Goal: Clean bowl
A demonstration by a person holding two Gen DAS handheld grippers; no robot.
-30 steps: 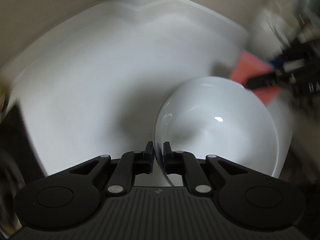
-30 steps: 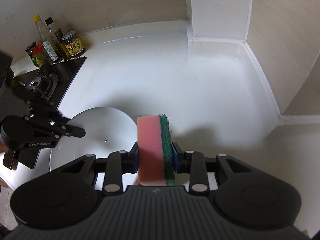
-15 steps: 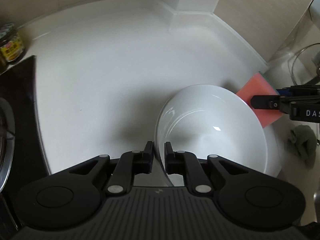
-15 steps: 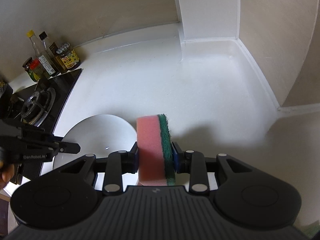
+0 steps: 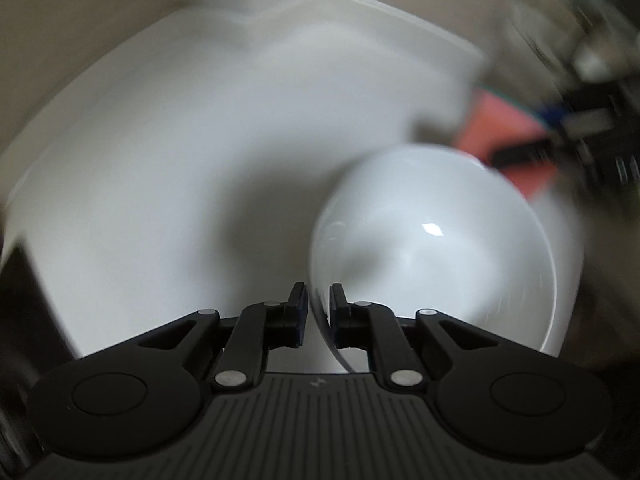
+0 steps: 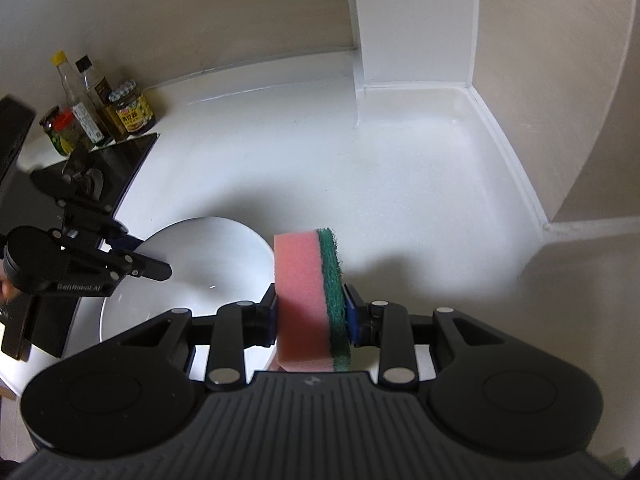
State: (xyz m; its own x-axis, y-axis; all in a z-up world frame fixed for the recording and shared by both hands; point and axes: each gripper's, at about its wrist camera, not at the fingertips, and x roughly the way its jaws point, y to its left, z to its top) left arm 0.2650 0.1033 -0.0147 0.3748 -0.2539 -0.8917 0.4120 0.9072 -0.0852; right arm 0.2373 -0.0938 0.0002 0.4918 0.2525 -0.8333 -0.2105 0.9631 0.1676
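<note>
A white bowl [image 5: 432,252] is held by its near rim in my left gripper [image 5: 319,312], which is shut on it; the left wrist view is blurred. From the right wrist view the bowl [image 6: 208,264] shows its grey underside above the white counter, with the left gripper [image 6: 132,266] on its left rim. My right gripper [image 6: 311,312] is shut on a pink sponge with a green scouring side [image 6: 308,296], just right of the bowl. The sponge [image 5: 508,140] appears blurred past the bowl's far rim.
White counter [image 6: 360,168] runs back to a white column [image 6: 412,32] and beige walls. Several sauce bottles and jars [image 6: 96,108] stand at the back left beside a black stove [image 6: 112,168]. A person's fingertip [image 6: 6,290] shows at the left edge.
The left gripper has swung with the bowl, blurring its view; the jar and stove have left its frame. In the right wrist view the left gripper moved up and right along the bowl's rim.
</note>
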